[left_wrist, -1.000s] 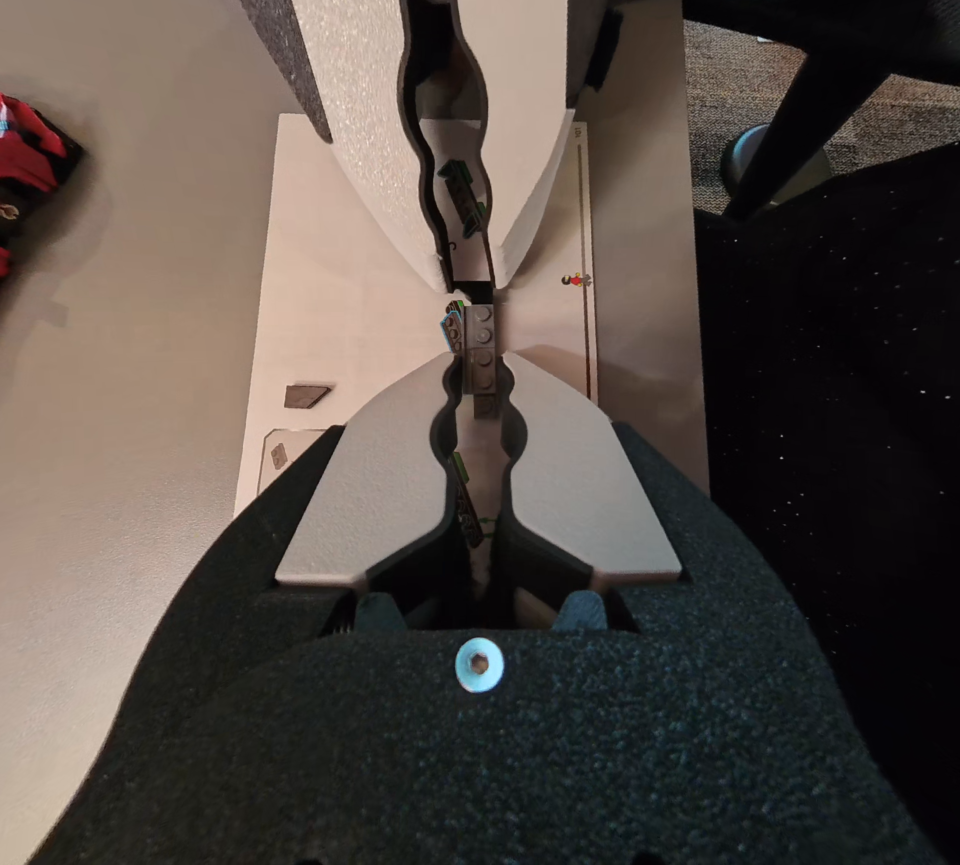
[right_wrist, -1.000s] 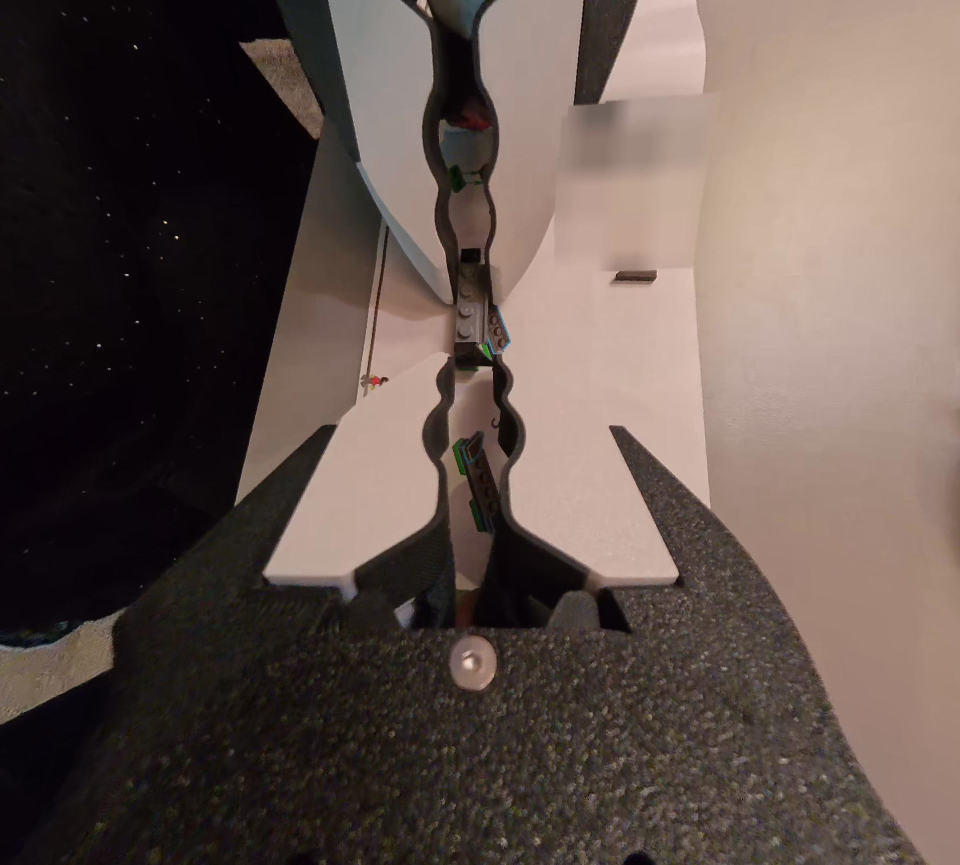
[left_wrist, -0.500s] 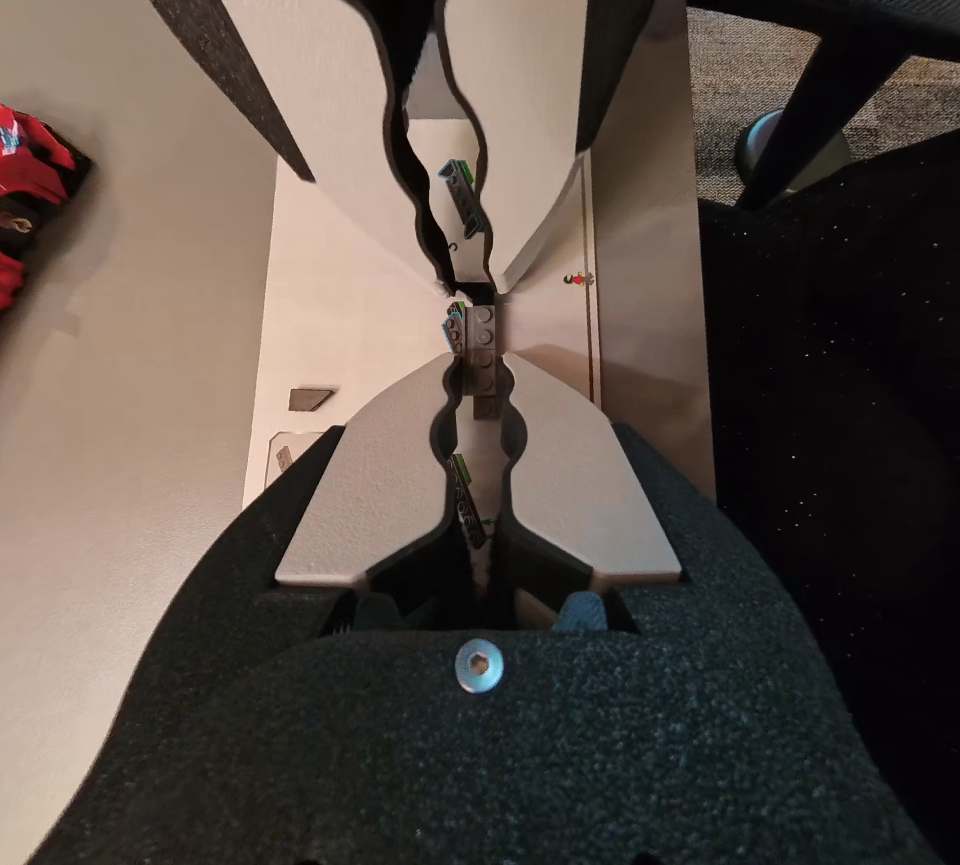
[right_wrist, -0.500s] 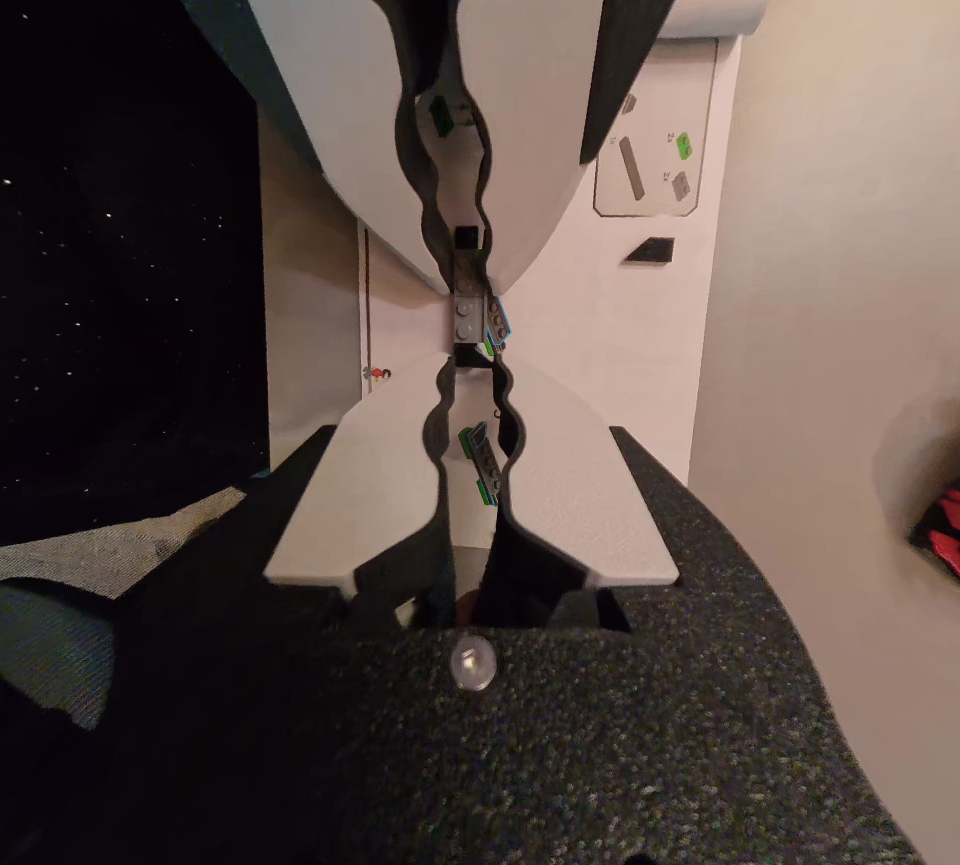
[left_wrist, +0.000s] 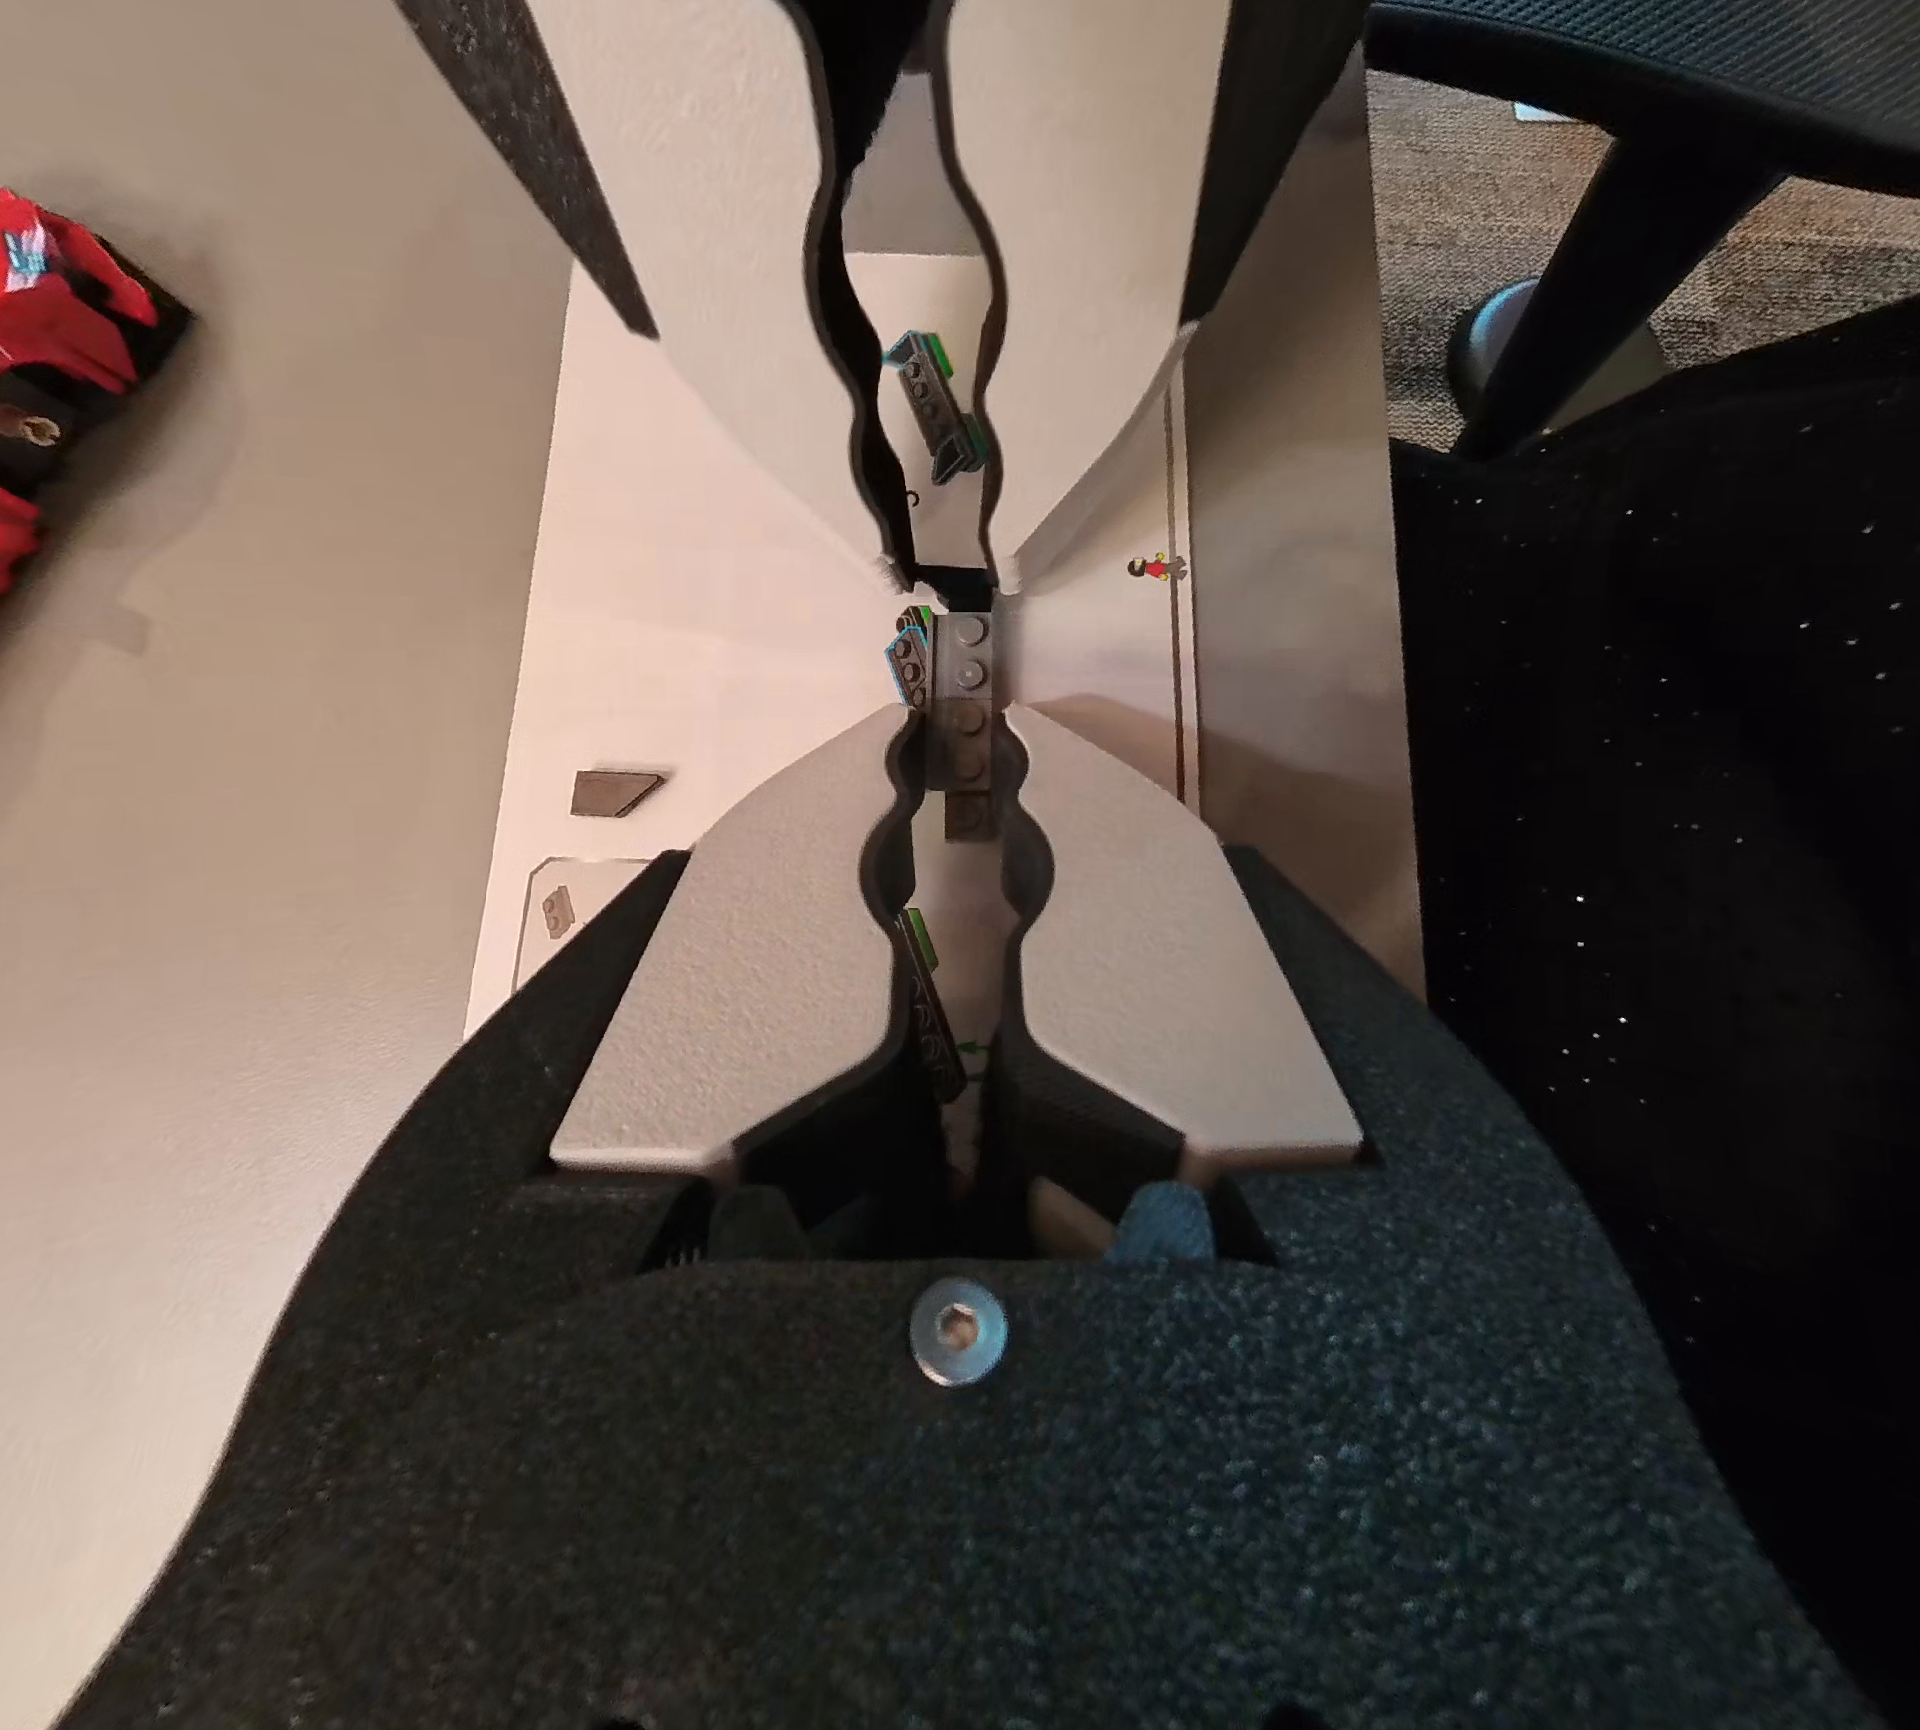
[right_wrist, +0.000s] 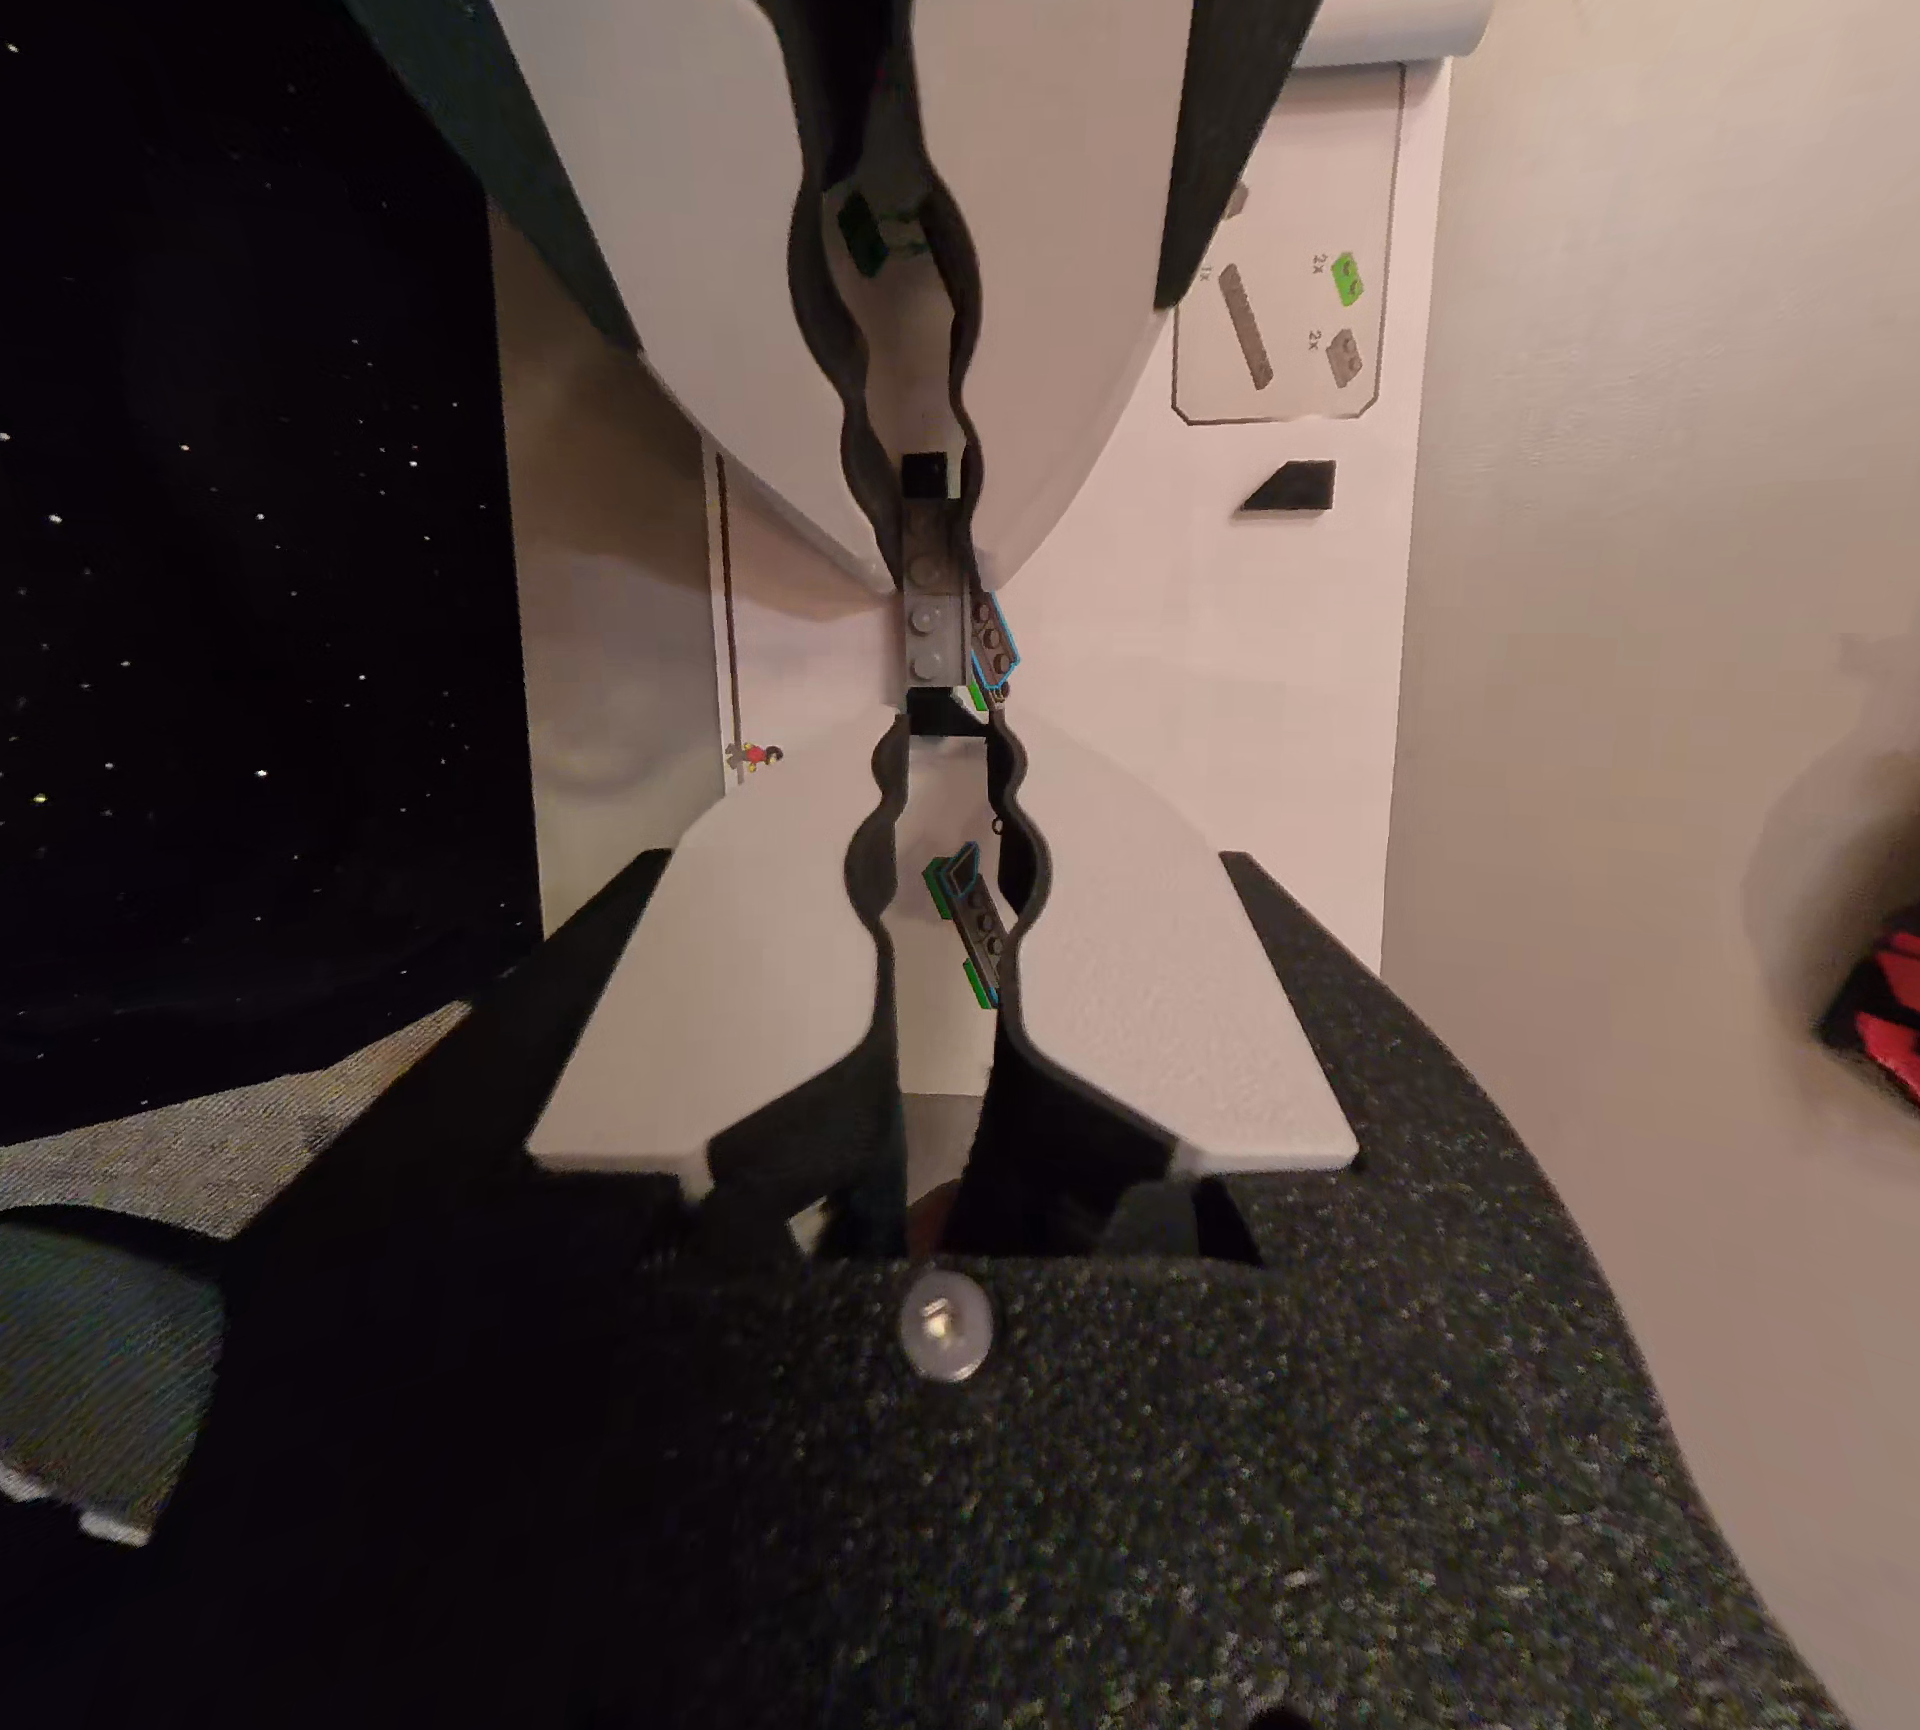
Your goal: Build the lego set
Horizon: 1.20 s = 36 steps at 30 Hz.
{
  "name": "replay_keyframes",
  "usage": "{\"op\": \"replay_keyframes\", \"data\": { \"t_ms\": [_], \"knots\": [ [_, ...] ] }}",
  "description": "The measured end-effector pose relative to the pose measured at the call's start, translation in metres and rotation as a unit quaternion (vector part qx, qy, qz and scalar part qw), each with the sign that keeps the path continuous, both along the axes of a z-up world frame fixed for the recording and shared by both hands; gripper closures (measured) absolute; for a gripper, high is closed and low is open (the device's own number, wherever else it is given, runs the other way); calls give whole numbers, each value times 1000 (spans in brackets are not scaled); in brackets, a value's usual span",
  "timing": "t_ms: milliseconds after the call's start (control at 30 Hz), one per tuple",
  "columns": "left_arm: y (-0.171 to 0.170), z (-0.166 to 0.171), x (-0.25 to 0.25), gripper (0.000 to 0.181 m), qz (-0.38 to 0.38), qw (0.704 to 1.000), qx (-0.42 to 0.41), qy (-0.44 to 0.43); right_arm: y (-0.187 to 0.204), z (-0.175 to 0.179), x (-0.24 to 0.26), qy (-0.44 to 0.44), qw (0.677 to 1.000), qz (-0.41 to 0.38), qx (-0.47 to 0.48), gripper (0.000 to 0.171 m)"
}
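Left wrist view: our left gripper (left_wrist: 961, 750) fingers clamp the grey plate (left_wrist: 966, 693); the right gripper (left_wrist: 940, 574) has closed in since a second ago.

Right wrist view: right gripper (right_wrist: 940, 724) pinches a black piece (right_wrist: 940, 712), abutting above the instruction sheet (right_wrist: 1195, 641). We judge joining underway.

A beige table (left_wrist: 260, 849) is seen carrying a white instruction sheet (left_wrist: 665, 641) near its edge. 1 dark wedge-shaped Lego piece (left_wrist: 613, 793) is laid on the sheet. A red-and-black object (left_wrist: 62, 371) is set well apart.
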<state>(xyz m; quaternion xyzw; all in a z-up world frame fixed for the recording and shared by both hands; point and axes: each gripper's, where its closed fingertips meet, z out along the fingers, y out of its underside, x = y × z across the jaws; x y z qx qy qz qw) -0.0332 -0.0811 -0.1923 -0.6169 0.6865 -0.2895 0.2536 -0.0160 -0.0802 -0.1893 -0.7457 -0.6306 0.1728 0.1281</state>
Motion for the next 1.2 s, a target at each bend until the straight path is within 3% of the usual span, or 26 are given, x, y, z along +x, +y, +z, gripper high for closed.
{"op": "replay_keyframes", "data": {
  "t_ms": [200, 367, 500, 1200],
  "knots": [
    [0, 0, 0, 170, -1, 1000, -5, 1, 0, 8, -1, 33, 999, -2, 4, 149],
    [0, 0, 0, 170, -1, 1000, -8, -1, 6, 22, -4, 122, 991, -27, 37, 171],
    [0, 0, 0, 170, -1, 1000, -8, -1, 2, 19, -7, 170, 984, -41, 35, 171],
    [0, 0, 0, 170, -4, 1000, -4, -2, -2, 5, -5, 130, 990, -48, 41, 171]
  ]
}}
